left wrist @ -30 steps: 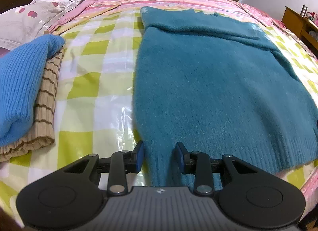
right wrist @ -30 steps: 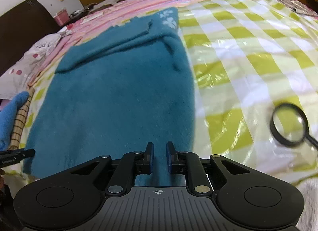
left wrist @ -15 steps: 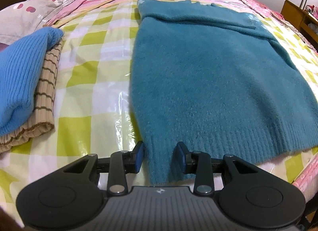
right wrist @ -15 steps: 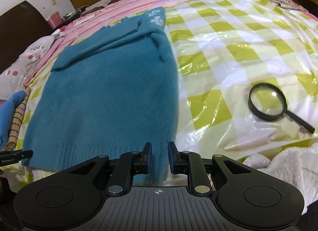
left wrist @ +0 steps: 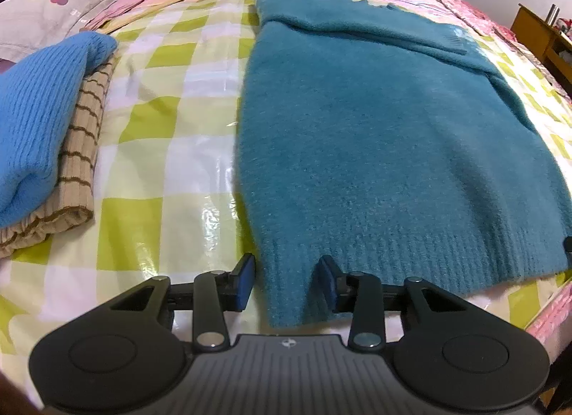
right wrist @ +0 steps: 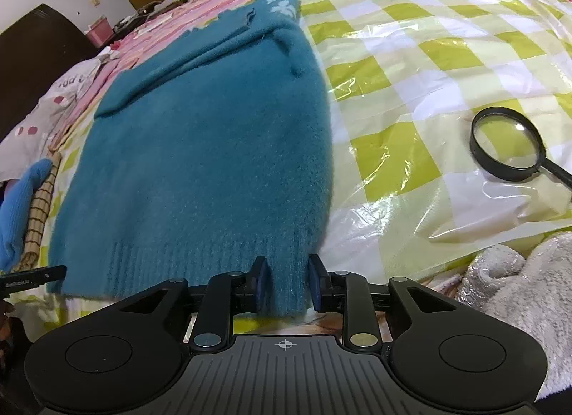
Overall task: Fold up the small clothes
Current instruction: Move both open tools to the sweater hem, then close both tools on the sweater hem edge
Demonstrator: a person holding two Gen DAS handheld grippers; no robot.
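Note:
A fuzzy teal sweater [left wrist: 375, 136] lies flat on the checked plastic sheet [left wrist: 171, 150], sleeves folded across its top and ribbed hem toward me. My left gripper [left wrist: 287, 281] straddles the hem's left corner. Its jaws are closing a little, with a sliver of sheet showing beside the left pad. In the right wrist view the sweater [right wrist: 214, 150] fills the middle. My right gripper [right wrist: 287, 281] straddles the hem's right corner, and its jaws are opening around the cloth.
A folded blue knit [left wrist: 35, 111] rests on a tan striped garment [left wrist: 78, 164] at the left. A magnifying glass [right wrist: 507, 143] lies on the sheet [right wrist: 429, 57] to the right. White fluffy fabric [right wrist: 518, 290] sits at the near right. The bed's pink edge runs just under both grippers.
The right jaws went from nearly shut on the hem to clearly wider apart. The sweater's hem now lies flat near the bed's edge. The left jaws look about as wide as before.

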